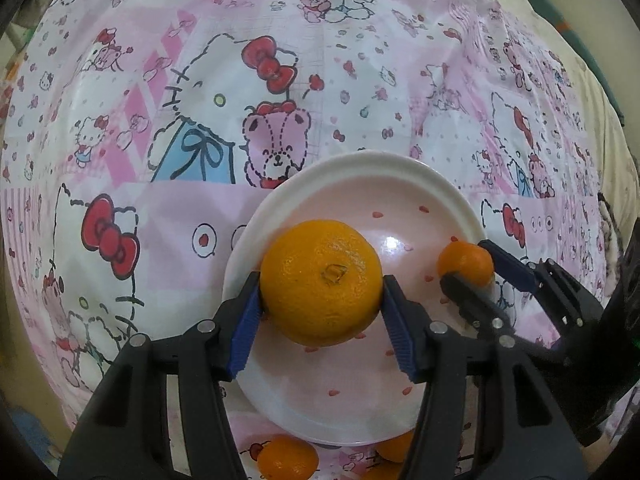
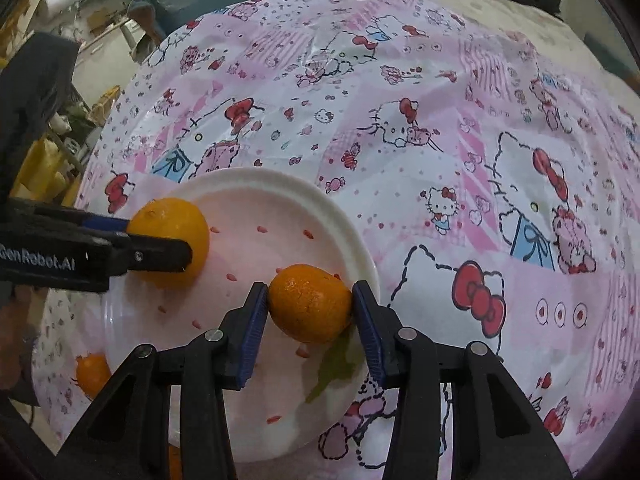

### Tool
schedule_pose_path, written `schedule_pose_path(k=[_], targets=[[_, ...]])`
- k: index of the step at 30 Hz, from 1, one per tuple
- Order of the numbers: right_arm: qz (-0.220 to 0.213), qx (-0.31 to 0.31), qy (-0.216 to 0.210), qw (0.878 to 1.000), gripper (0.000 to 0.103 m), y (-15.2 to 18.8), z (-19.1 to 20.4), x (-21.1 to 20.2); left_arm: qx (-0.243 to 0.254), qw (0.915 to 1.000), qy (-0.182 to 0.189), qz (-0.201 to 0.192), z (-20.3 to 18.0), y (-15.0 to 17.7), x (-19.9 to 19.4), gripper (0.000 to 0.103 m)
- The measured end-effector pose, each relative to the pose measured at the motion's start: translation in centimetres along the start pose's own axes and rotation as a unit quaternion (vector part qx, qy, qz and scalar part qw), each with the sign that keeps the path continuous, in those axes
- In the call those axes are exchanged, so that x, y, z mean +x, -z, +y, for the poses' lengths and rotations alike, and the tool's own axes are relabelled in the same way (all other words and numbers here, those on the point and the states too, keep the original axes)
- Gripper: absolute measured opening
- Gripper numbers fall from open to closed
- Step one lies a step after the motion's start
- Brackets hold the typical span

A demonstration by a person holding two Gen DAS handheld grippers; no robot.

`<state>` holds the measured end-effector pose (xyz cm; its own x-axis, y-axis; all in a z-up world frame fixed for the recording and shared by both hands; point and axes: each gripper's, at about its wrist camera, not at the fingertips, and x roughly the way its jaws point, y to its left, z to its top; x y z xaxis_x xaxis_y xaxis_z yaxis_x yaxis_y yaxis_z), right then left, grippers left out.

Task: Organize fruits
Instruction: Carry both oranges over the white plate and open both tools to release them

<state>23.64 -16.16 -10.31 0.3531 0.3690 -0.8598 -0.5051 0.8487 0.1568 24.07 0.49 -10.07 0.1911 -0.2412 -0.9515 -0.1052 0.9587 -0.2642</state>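
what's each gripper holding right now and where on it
Left gripper pinches the large orange by its sides; right gripper pinches the small orange by its sides.

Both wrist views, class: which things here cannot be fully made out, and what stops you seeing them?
- Loose oranges on the cloth, left wrist view: cut off by the bottom edge and the left gripper.
- Whether the large orange rests on the plate: its underside is hidden by the fruit itself.
- Small orange in the right gripper, right wrist view: its contact with the plate is unclear.
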Motion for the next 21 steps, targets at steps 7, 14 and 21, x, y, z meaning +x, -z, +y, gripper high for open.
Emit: schedule_pose_path(k=[7, 14, 21], targets=[[-0.027, 0.002, 0.001, 1.000, 0.092, 0.1, -0.4, -2.1, -0.003, 1.0000, -0.001, 0.000, 0.0, 0.0, 0.0, 0.054], [-0.058, 0.066, -0.015, 0.996, 0.092, -0.2, -3.4, -5.2, -0.001, 1.0000, -0.009, 0.000, -0.3, -0.1, 0.1, 0.054], [-0.062, 0.118, -0.017, 0.991, 0.092, 0.0, -5.7, -6.0, 0.010, 0.9996, -0.026, -0.002, -1.1, -0.1, 0.3, 0.058]])
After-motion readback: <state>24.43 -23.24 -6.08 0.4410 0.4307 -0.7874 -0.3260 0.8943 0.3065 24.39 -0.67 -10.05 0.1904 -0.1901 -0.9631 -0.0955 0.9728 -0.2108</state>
